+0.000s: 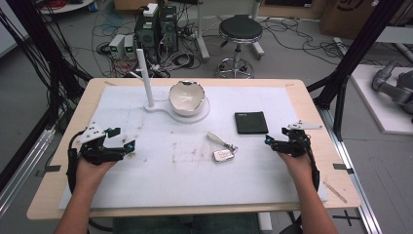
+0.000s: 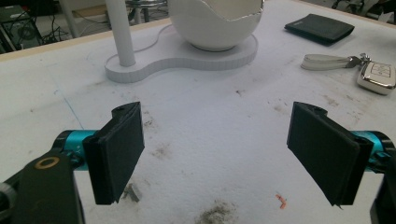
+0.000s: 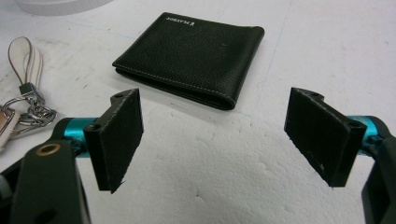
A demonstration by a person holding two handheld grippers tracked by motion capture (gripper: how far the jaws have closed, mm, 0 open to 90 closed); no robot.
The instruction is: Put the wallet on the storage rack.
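Two claws, left (image 1: 130,146) and right (image 1: 268,141), I hold spread and empty. The wallet (image 1: 251,122) lies flat just ahead of my right claw, keys (image 1: 223,151) left of the wallet, placed for an easy pinch.

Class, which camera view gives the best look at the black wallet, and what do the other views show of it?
The right gripper view: the black wallet lies close ahead, showing leather grain, stitching and its folded edge. The high view shows it as a small dark square on the white mat. The left gripper view catches it far off, near the top edge.
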